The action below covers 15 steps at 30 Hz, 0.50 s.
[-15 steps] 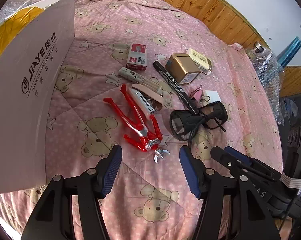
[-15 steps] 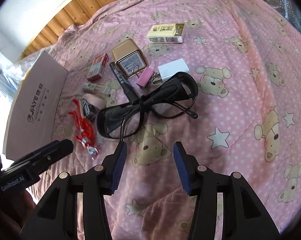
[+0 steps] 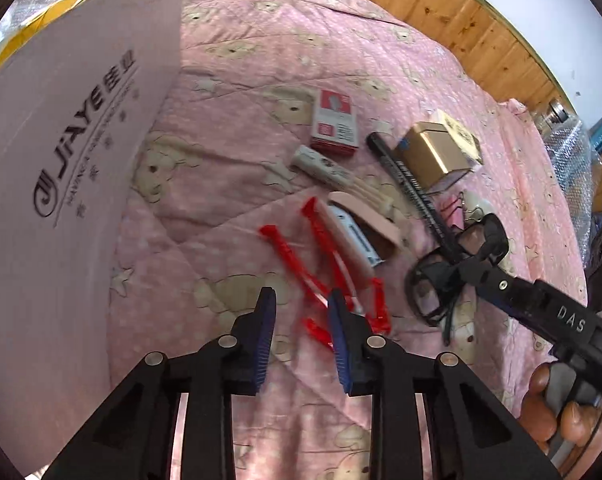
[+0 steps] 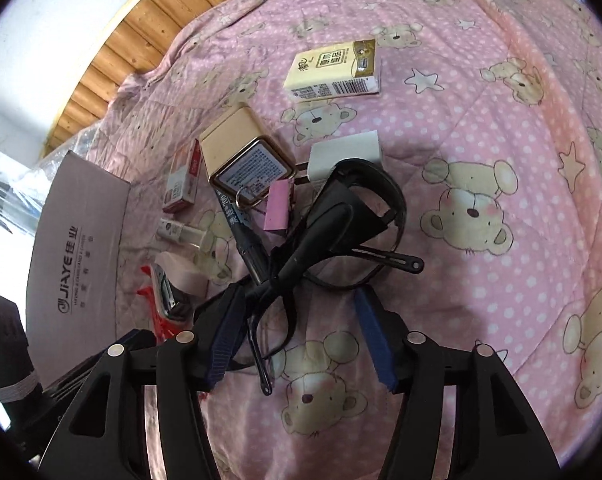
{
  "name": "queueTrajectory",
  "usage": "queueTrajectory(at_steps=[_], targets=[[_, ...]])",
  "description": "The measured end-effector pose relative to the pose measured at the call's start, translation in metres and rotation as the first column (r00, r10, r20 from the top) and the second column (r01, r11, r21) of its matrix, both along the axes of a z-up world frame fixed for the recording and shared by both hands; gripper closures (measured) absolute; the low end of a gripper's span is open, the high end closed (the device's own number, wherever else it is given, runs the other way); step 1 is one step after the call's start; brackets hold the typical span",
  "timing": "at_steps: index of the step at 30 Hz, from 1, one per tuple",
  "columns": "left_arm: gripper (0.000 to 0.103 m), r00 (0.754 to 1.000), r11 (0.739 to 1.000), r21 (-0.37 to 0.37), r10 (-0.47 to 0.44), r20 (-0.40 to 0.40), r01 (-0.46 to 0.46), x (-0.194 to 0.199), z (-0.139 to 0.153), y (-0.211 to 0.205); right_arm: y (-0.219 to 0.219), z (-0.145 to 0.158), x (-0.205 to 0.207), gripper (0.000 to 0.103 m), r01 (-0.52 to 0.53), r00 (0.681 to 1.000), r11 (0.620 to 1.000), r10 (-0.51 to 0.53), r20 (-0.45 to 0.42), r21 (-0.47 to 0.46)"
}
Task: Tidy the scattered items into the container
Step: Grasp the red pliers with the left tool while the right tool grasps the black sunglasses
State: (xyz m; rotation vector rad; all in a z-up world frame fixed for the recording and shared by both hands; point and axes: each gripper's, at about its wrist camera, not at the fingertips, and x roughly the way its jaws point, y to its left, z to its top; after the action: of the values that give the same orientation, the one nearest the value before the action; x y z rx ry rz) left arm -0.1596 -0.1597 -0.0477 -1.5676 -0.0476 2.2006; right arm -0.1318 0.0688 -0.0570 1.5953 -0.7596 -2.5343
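Right gripper hanging released over black glasses.
Left gripper, jaws parted, sitting beside red pliers; cardboard box far left.

The quilt is soft stitched cloth, matt — the wall panelling varnished knotty wood. The box is matt cardboard; the glasses glossy black plastic; the gold tin shiny metal — the pliers have glossy red plastic handles.

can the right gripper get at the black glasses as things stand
Probably yes: the right gripper is open, its fingers straddling the near end of the black glasses. The black marker lies partly under the frame and may get dragged.
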Motion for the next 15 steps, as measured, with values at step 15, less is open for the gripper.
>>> queueTrajectory(at_steps=[15], targets=[[0.049,0.996,0.996,0.067,-0.056,0.069,0.051,-0.002,-0.012,0.020,0.006,0.010,0.001,0.053,0.043,0.999,0.998,-0.043,0.016,0.035]])
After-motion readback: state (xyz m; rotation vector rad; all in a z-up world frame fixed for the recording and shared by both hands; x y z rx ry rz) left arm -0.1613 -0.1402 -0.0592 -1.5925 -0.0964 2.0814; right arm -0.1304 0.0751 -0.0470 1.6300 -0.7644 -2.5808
